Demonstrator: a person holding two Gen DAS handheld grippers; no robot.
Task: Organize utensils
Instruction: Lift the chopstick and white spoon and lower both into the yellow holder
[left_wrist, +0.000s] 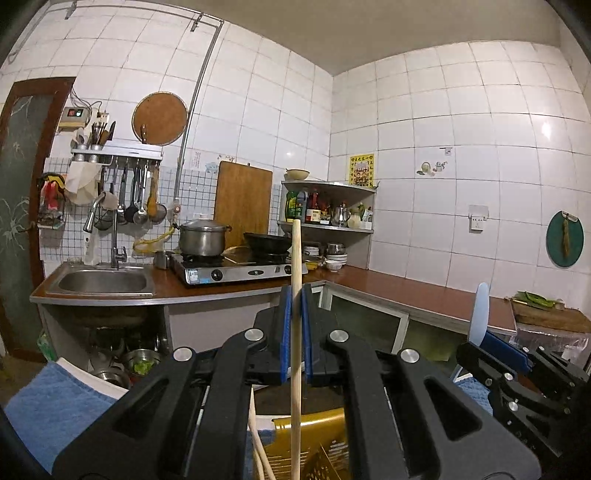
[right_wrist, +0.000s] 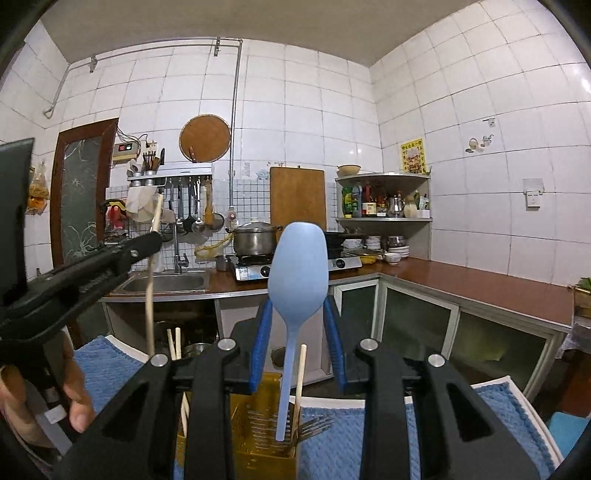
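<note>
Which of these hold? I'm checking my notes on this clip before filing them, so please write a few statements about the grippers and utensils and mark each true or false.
1. The left gripper is shut on a thin wooden chopstick. True.
2. The right gripper holds a metal fork. False: it holds a pale blue plastic spoon.
3. The spoon's bowl points up. True.
4. The yellow slotted utensil basket is empty. False: forks and chopsticks stand in it.

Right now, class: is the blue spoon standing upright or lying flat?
Upright. The blue spoon has its bowl on top and its handle pointing down toward the yellow utensil basket, between the pads of the right tool.
</note>
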